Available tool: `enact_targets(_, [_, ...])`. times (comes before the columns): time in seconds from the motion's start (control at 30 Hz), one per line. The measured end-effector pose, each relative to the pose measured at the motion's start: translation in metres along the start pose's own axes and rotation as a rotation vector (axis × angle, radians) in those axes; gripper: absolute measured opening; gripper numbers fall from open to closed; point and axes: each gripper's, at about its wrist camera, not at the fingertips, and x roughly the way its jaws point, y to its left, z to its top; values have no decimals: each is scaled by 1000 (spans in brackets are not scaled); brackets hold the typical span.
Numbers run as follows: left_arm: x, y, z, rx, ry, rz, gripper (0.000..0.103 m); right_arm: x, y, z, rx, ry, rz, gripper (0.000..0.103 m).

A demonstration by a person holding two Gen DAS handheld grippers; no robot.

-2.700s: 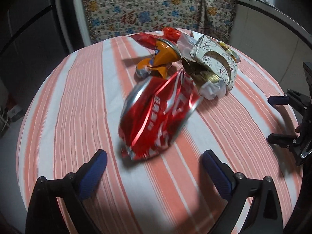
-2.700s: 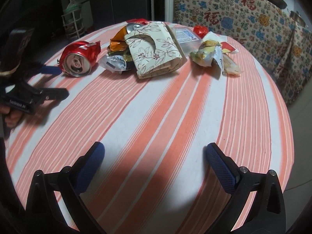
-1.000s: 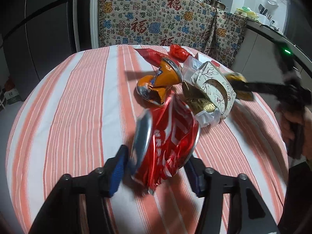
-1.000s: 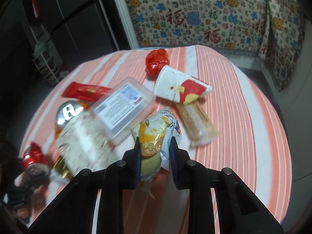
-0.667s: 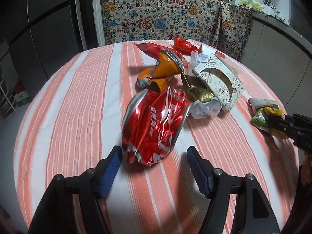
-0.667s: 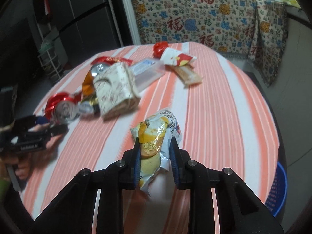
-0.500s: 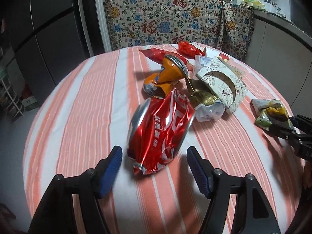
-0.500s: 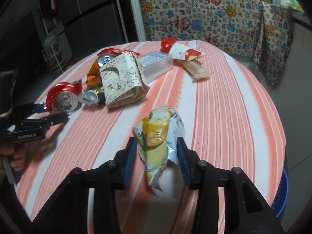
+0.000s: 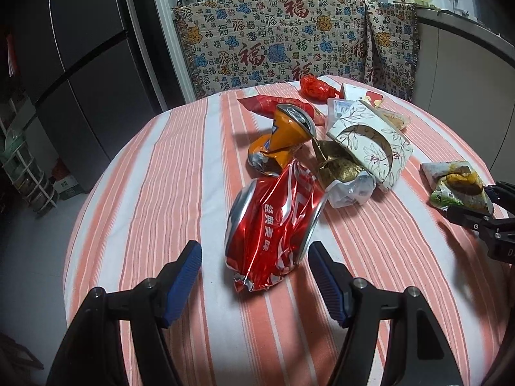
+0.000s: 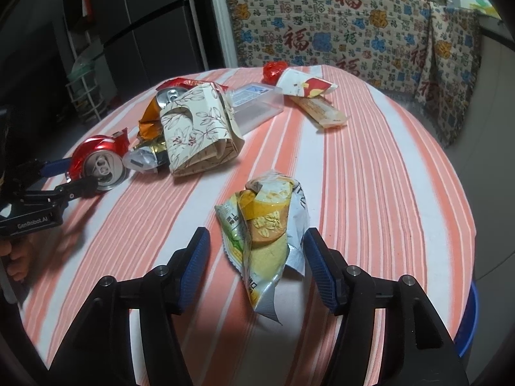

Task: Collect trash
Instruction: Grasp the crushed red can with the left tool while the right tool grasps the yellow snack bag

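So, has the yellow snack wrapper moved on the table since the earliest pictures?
Yes. The wrapper was beside the clear box at the far side; it now lies at the near side, between the right gripper's just-opened jaws.

The left claw (image 9: 254, 271) is angled downward with its blue pads (image 9: 183, 268) spread apart, nothing being pressed between them. The right claw (image 10: 257, 259) is likewise tilted down; its jaws have just been opening, and its pads (image 10: 317, 262) are held clear of contact on both sides.
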Motion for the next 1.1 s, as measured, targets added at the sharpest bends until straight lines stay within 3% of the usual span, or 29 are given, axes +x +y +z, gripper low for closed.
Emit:
enact_targets(0.37, [-1,1,0,5,0,4,70,0,2,-1,-7,-4,-6,67])
enact_targets(0.43, [-1,7,2,-5,2,-23,70,0,2,-1,-8,-3,-5,67])
enact_targets(0.6, [-9,41,7,-104,-19,-223,74,-1,4,-1,-9,-6,-3,72])
enact_targets(0.7, [-10,41,9,-96,-34,-263,75,-1,5,0,-15,-4,4,76])
enact_targets(0.9, [-1,14,14,36,-42,-216,75,-2,3,3,18,6,40,78])
enact_targets(1.1, [27,15,20,26,-11,-168,75,-11,-5,14,30,2,63,80])
